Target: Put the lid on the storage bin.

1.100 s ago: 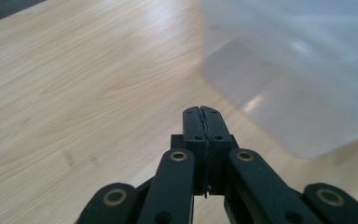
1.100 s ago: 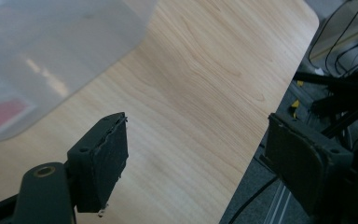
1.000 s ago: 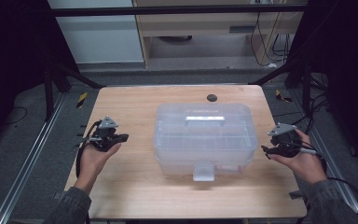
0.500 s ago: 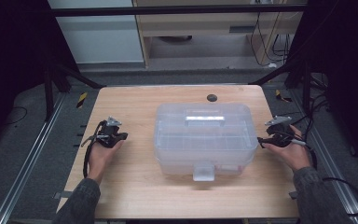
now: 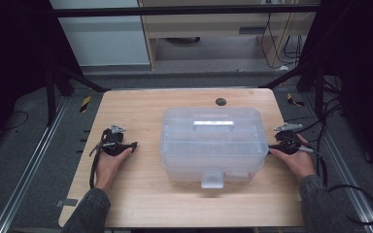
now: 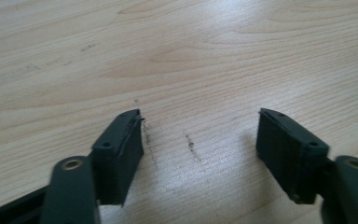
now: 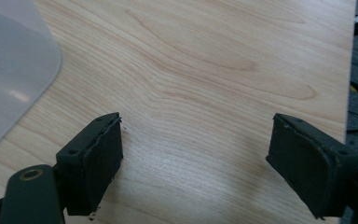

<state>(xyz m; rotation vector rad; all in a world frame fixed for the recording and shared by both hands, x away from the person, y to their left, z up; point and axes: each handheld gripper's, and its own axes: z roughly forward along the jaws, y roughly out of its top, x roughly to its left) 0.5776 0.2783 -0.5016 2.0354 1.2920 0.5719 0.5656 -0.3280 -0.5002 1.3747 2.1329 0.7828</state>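
Left gripper (image 6: 200, 140): your two black fingers (image 6: 119, 156) stand wide apart, having just been opening, nothing between them. Beneath: pale wood-grain worktop (image 6: 177, 51), bare, with small dark scuff marks (image 6: 191, 147).

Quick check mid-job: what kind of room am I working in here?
Most likely a lab or recording workshop, not a home. A bare wooden table stands on a dark floor between metal frame rails, loose cables trail beside it, and plain cabinets line the back wall. A clear plastic storage box sits on the table.
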